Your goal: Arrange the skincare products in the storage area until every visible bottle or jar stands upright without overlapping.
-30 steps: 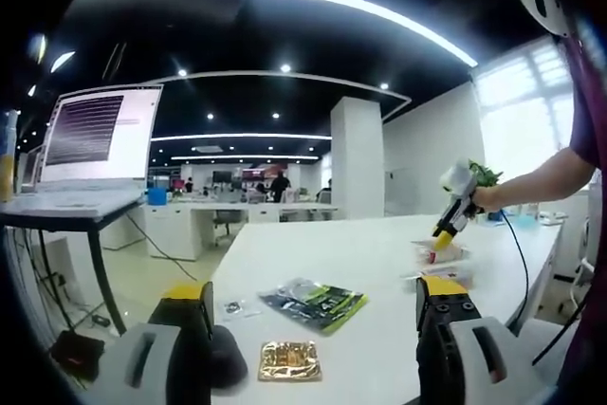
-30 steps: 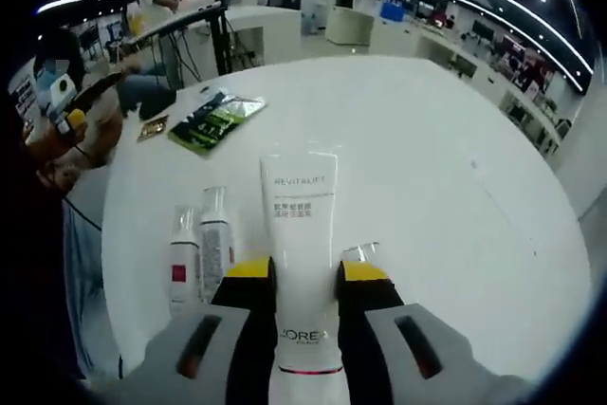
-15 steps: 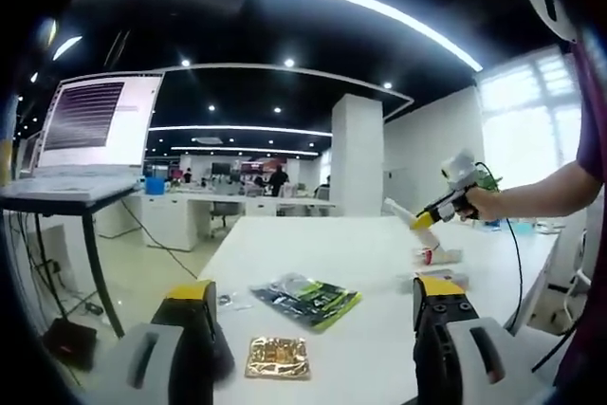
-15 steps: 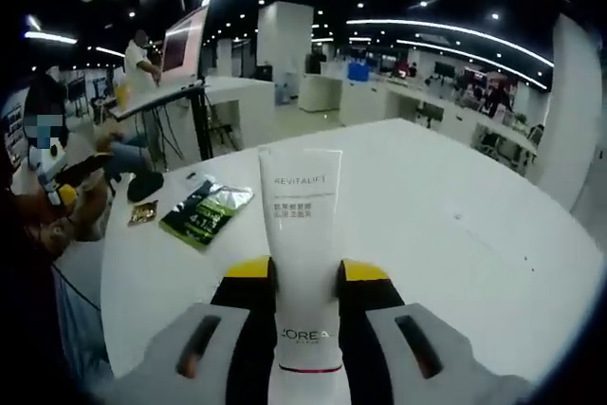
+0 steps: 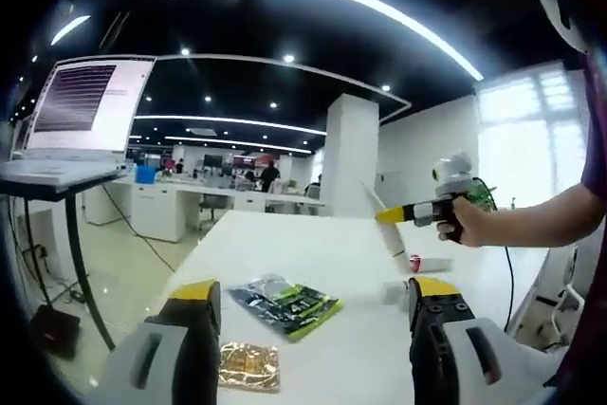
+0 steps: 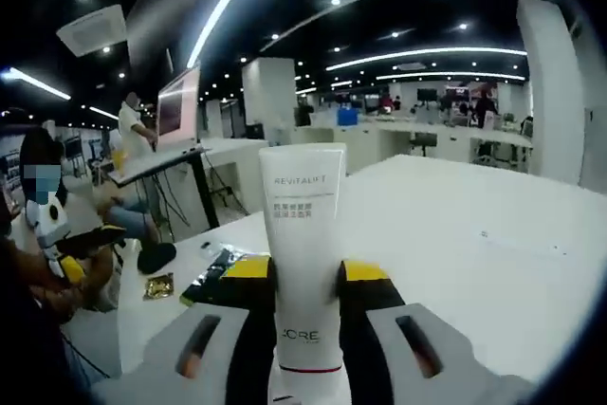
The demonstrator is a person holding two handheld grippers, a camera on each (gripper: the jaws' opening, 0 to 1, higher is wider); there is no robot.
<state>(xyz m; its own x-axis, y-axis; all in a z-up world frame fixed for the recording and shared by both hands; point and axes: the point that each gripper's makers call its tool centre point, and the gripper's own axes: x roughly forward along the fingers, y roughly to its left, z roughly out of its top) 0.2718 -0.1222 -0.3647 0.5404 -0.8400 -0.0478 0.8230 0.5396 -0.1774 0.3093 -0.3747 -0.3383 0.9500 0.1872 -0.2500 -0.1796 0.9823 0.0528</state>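
My right gripper point(image 6: 305, 277) is shut on a white L'Oreal Revitalift tube point(image 6: 304, 234), held off the white table point(image 6: 455, 253) and pointing out over it. In the left gripper view the same right gripper point(image 5: 410, 213) shows at the right in a person's hand, with the tube point(image 5: 382, 225) slanting down from it. Below it a small white product with a red part point(image 5: 418, 262) lies on the table point(image 5: 313, 253). My left gripper point(image 5: 315, 315) stands open over the near table edge with nothing between its jaws.
A green and black sachet pack point(image 5: 285, 303) and a gold sachet point(image 5: 249, 367) lie near my left gripper; both also show in the right gripper view, pack point(image 6: 223, 270), gold sachet point(image 6: 158, 285), beside a black object point(image 6: 156, 256). A laptop point(image 5: 76, 111) stands on a raised stand at the left.
My right gripper has lifted the tube off the table and tipped it up to about level; the two small bottles beside it have left its view. The left view has shifted slightly.
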